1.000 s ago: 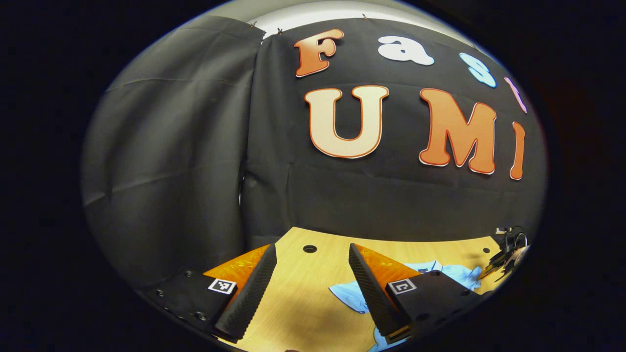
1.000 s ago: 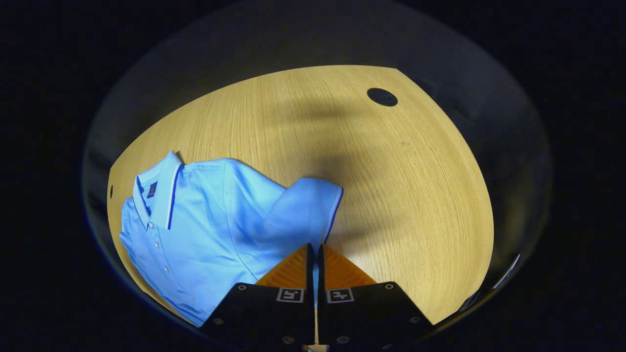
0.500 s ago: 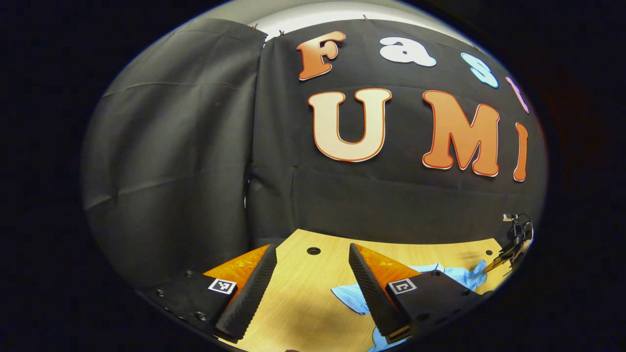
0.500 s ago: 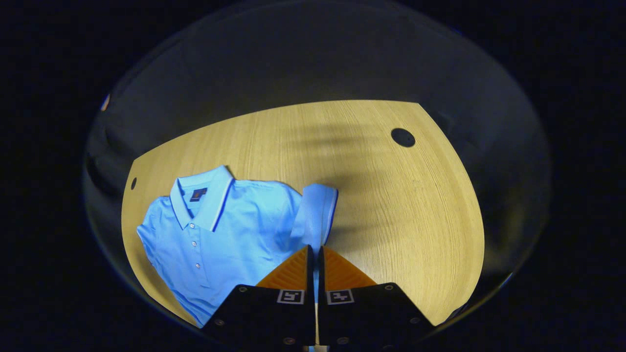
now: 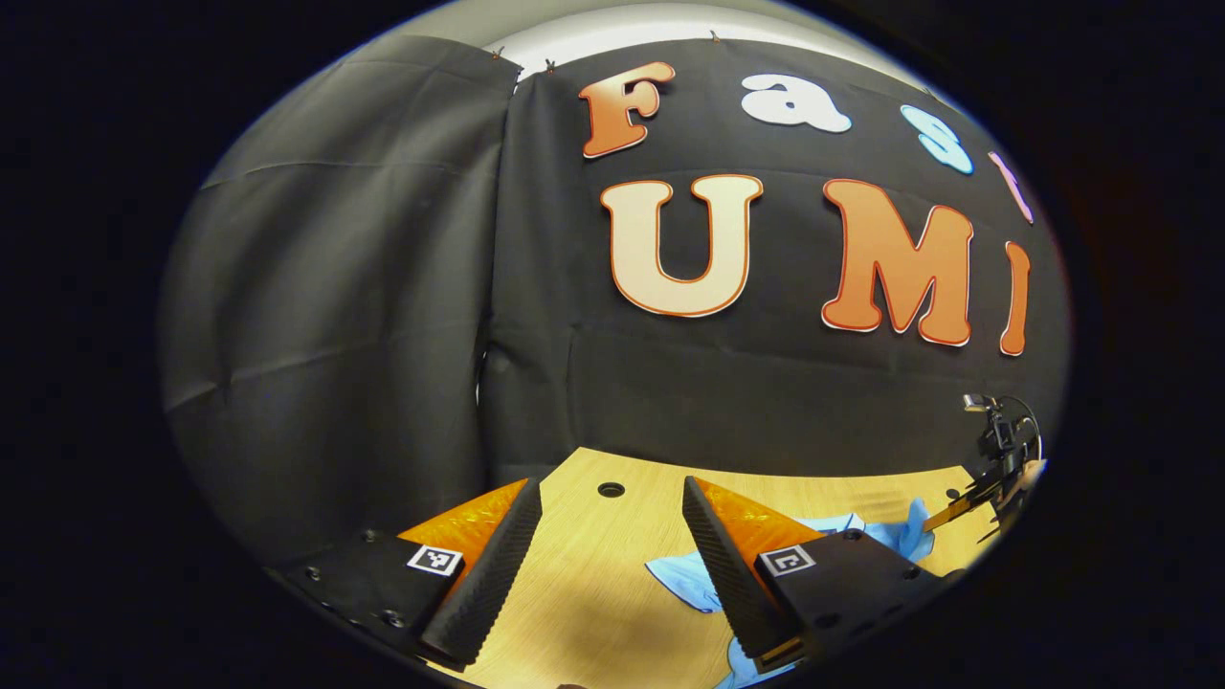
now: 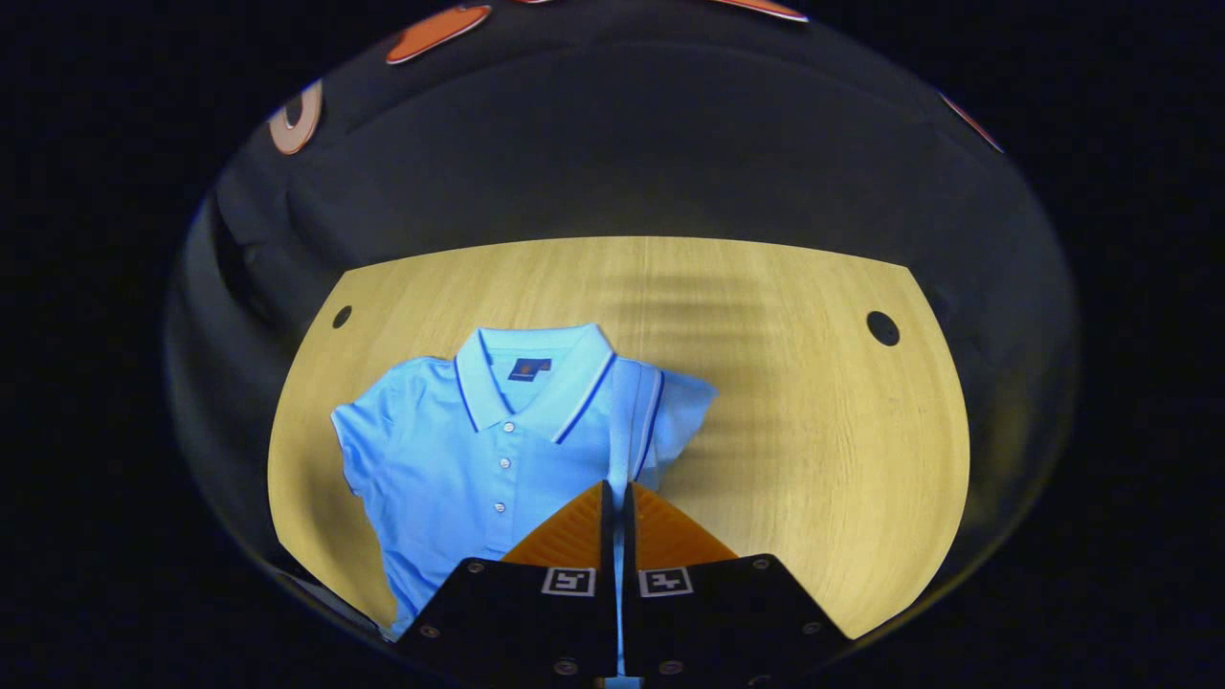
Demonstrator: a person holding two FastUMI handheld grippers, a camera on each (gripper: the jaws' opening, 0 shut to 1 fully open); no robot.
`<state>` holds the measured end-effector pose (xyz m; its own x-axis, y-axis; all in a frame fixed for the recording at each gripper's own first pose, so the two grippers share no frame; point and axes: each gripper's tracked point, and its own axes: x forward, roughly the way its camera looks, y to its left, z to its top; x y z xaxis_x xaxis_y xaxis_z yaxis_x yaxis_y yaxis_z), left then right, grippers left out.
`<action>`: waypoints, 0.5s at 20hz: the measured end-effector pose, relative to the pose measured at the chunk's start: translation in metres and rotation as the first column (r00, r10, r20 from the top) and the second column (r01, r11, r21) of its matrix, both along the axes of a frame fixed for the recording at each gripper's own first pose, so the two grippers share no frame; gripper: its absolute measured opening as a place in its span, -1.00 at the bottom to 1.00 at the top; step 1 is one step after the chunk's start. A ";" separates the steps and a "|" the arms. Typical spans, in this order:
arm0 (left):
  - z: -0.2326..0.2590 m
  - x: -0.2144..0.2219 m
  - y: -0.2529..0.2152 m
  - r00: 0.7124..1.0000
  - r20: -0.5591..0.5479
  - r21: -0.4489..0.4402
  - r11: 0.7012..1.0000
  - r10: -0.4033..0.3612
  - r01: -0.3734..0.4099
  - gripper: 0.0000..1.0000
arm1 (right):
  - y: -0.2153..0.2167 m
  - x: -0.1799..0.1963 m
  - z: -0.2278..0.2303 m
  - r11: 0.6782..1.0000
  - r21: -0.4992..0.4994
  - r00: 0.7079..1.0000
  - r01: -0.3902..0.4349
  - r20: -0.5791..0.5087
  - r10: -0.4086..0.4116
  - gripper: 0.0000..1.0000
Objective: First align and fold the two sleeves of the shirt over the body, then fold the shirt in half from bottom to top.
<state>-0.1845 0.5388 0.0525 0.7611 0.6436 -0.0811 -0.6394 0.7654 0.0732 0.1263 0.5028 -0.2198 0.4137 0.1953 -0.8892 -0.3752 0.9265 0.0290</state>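
Shirt (image 6: 459, 450) was lying face up on the wooden table (image 6: 813, 459), sitting left of centre in the right gripper view with the collar (image 6: 531, 378) toward the top of the frame and the hem running off the bottom, so its long axis went pretty much straight up and down the picture. Right gripper (image 6: 615, 498) had its fingers pressed together on the sleeve (image 6: 636, 421), which was lifted off the table and stood up on edge just right of the collar. Body of the shirt lay to the left of that pinch, so I'd guess the fold just needed the sleeve carried leftward over the chest and laid flat. Other sleeve (image 6: 356, 445), at the left of the frame, was not folded in yet.

Left gripper (image 5: 612, 565) was spread wide with nothing between its fingers, hovering over bare table, with the shirt poking out lower right in its view.
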 end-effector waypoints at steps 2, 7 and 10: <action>-0.002 -0.004 0.003 1.000 0.000 -0.006 1.000 0.006 -0.006 0.90 | 0.018 -0.009 -0.002 0.999 0.008 0.999 -0.033 -0.009 0.033 -0.95; -0.005 -0.012 0.007 1.000 -0.011 -0.010 1.000 0.013 -0.013 0.90 | 0.049 -0.030 -0.014 0.997 0.021 0.996 -0.076 -0.035 0.077 -0.95; -0.008 -0.014 0.008 1.000 -0.015 -0.011 1.000 0.014 -0.014 0.94 | 0.065 -0.041 -0.023 0.994 0.025 0.993 -0.105 -0.050 0.106 -0.96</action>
<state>-0.1986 0.5468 0.0449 0.7506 0.6532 -0.0996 -0.6490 0.7571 0.0749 0.0851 0.5678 -0.2424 0.3437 0.2551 -0.9037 -0.4679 0.8810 0.0707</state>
